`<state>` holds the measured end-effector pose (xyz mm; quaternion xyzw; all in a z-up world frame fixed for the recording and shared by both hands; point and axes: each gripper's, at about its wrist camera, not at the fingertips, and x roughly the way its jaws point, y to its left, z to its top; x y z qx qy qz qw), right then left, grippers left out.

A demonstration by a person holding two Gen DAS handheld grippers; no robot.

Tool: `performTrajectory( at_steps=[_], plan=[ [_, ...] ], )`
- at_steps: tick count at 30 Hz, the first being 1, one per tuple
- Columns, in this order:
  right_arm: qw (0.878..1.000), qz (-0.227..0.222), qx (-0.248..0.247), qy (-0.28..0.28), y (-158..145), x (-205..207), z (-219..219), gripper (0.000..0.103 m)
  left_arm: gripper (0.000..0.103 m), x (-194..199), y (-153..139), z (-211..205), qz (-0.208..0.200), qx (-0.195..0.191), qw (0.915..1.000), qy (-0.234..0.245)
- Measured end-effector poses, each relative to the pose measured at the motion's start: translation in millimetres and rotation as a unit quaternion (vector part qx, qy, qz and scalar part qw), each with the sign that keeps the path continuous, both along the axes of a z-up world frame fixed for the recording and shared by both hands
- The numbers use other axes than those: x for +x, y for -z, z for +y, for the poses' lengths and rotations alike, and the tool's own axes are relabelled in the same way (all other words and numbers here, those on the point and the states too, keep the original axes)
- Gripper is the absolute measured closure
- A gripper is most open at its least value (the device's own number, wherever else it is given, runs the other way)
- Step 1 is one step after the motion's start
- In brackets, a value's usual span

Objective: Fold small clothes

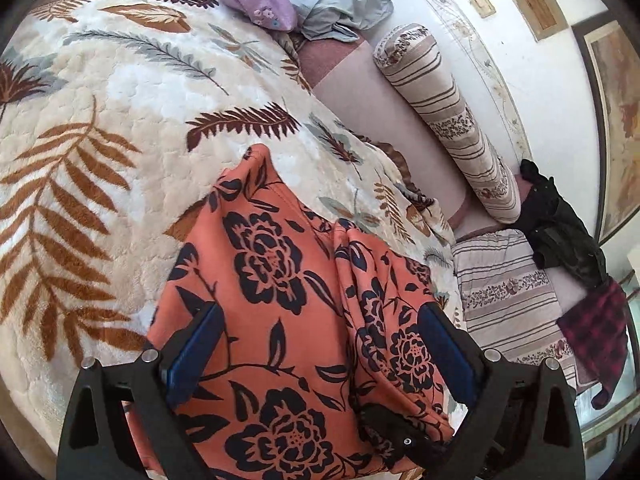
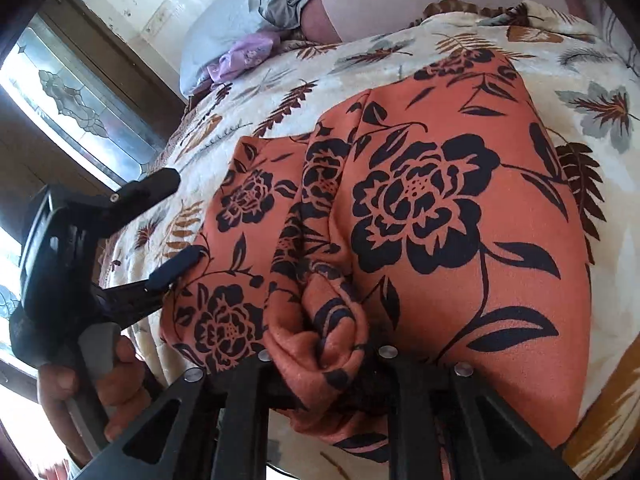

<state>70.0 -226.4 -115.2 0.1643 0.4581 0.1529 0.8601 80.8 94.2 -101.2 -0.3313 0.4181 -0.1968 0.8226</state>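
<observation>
Item: orange black-flowered fabric garment [image 2: 440, 208], on the leaf-print fleece blanket [image 1: 100, 120]. My right gripper [image 2: 324, 360] clamps its bunched edge; left gripper [image 1: 320, 344] gapes over it, empty. Fold underway; next, I judge, lay the edge across.

White wall [image 1: 532, 92]; leaded window [image 2: 76, 96], daylight; leaf-print blanket [image 1: 100, 128] over bed.

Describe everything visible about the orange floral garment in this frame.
The orange garment is soft, matte fabric printed with large dark navy flowers and leaves. It lies on the leaf-patterned blanket, loosely creased lengthwise. The right gripper is shut on a bunched fold at its near edge. The left gripper stands open over it, pads not pressing the cloth.
</observation>
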Motion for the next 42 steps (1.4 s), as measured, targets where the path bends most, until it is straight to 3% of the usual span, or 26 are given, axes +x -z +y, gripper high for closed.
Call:
performTrajectory(
  at_steps=[8, 11, 12, 14, 15, 18, 22, 24, 27, 29, 31, 33, 34, 36, 40, 42],
  plan=[
    [0.998, -0.051, 0.028, -0.009, -37, -24, -15, 0.085, 0.006, 29, -16, -51, 0.027, -0.035, 0.9949, 0.091],
    [0.998, -0.061, 0.005, -0.018, -41, -27, -9, 0.085, 0.007, 51, -9, -73, 0.075, -0.026, 0.9895, 0.121],
    [0.998, -0.061, 0.000, -0.020, -43, -25, -6, 0.085, 0.012, 55, -6, -79, 0.082, -0.028, 0.9875, 0.132],
    [0.998, -0.063, -0.015, -0.025, -41, -27, -3, 0.085, 0.081, 62, 2, -92, 0.088, -0.029, 0.9815, 0.167],
    [0.997, -0.065, -0.025, -0.028, -43, -29, -2, 0.085, 0.083, 65, 6, -95, 0.101, -0.007, 0.9808, 0.166],
    [0.995, -0.077, -0.054, -0.036, -48, -26, 10, 0.085, 0.083, 67, -2, -94, 0.079, -0.005, 0.9804, 0.180],
    [0.991, -0.107, -0.059, -0.053, -71, -26, 25, 0.085, 0.085, 61, -53, -76, -0.015, -0.013, 0.9799, 0.198],
    [0.988, -0.128, -0.059, -0.068, -85, -27, 40, 0.085, 0.085, 53, -79, -59, -0.069, 0.003, 0.9773, 0.200],
    [0.981, -0.156, -0.061, -0.095, -101, -27, 71, 0.085, 0.085, 52, -93, -25, -0.115, 0.012, 0.9756, 0.187],
    [0.982, -0.147, -0.053, -0.109, -93, -17, 88, 0.085, 0.085, 67, -73, -4, -0.086, 0.014, 0.9819, 0.168],
    [0.987, -0.104, -0.033, -0.115, -65, 3, 99, 0.085, 0.085, 87, -30, 15, -0.001, 0.023, 0.9887, 0.148],
    [0.993, -0.035, -0.014, -0.114, -22, 25, 105, 0.085, 0.085, 102, 25, 20, 0.107, 0.071, 0.9813, 0.143],
    [0.994, -0.002, -0.007, -0.113, 0, 31, 107, 0.085, 0.085, 103, 37, 24, 0.115, 0.054, 0.9819, 0.141],
    [0.994, -0.011, -0.012, -0.112, 5, 26, 109, 0.085, 0.085, 100, 29, 29, 0.095, 0.045, 0.9840, 0.144],
    [0.992, -0.042, -0.027, -0.119, -25, 16, 112, 0.085, 0.087, 91, -17, 13, 0.009, 0.110, 0.9800, 0.165],
    [0.991, -0.062, -0.024, -0.119, -43, 13, 112, 0.085, 0.087, 84, -42, 16, -0.040, 0.096, 0.9800, 0.170]
  ],
)
